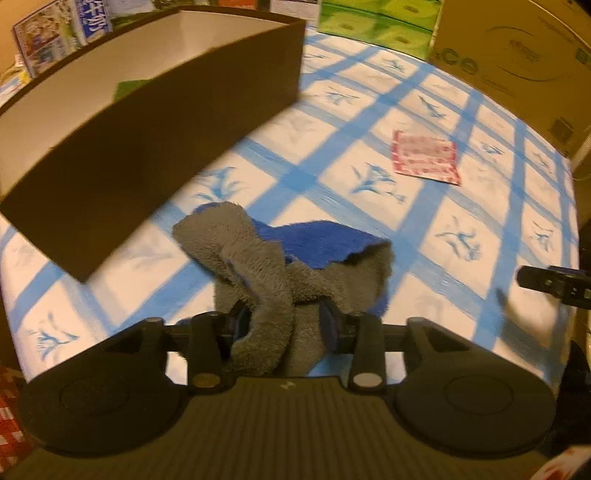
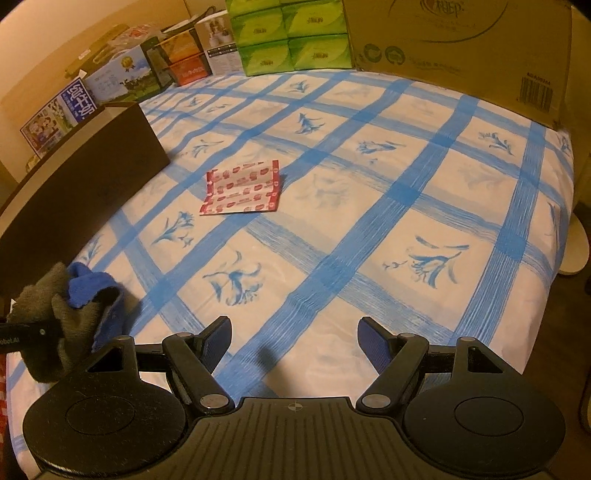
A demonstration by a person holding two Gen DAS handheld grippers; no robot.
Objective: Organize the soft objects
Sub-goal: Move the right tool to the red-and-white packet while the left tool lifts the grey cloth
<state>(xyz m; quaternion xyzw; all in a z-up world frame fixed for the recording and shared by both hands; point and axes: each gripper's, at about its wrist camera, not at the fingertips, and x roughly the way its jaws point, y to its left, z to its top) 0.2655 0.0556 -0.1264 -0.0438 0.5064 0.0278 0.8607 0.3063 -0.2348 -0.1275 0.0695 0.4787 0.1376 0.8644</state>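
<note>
Grey-and-blue terry: one cloth [image 1: 291,266], bunched, pinched between the fingers of the left gripper [image 1: 284,325] and raised over the tablecloth, just beside the box's near corner.
Left gripper: closed on the cloth, grey pile bulging out between its blue pads.
Right gripper [image 2: 295,339]: jaws spread wide, nothing between them, above the tablecloth.
Box: one dark brown box [image 1: 155,122] with pale inner walls, on the cloth's left.
Red-and-white packet: one [image 1: 424,157], lying flat mid-table, well apart from the cloth.
Tablecloth: one, white with blue checks and flower prints [image 2: 369,236].
Left wrist view only: the box's inside, with a green patch at its bottom.
Right wrist view only: four stacked green packs [image 2: 291,35] and one large cardboard carton [image 2: 461,40] at the far edge.
</note>
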